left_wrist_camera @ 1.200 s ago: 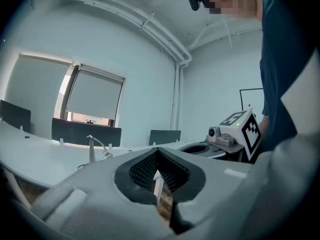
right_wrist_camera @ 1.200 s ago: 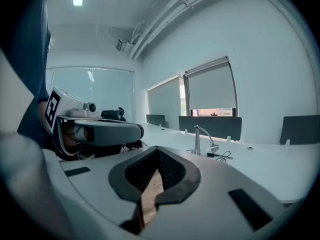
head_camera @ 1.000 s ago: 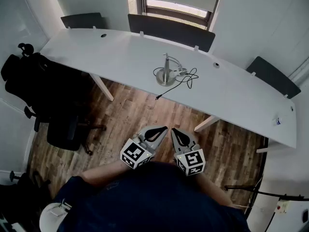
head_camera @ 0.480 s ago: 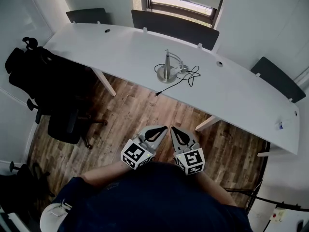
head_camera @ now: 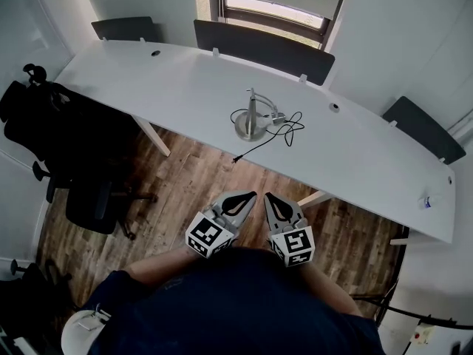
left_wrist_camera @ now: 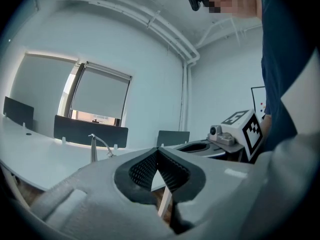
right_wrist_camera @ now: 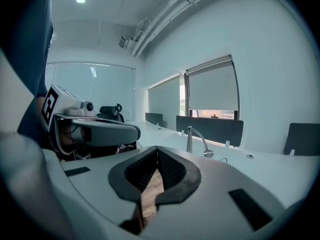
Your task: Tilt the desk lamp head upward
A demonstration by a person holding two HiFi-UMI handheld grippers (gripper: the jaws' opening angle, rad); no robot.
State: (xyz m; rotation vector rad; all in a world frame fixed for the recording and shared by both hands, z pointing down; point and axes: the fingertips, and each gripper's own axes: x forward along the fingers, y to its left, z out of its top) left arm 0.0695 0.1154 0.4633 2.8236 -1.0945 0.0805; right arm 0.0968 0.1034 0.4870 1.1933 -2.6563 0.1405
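The desk lamp (head_camera: 252, 117) stands near the middle of the white bench (head_camera: 170, 87), its head bowed toward the bench top. Its black cable (head_camera: 284, 128) is looped beside the base and trails over the bench's near edge. The left gripper (head_camera: 247, 197) and right gripper (head_camera: 269, 197) sit side by side well short of that near edge, above the wooden floor (head_camera: 192, 176), each with its jaws pressed together on nothing.

We read no words, brands or numbers; only square markers (head_camera: 209, 237) on the left gripper (head_camera: 250, 196) and right gripper (head_camera: 269, 197).
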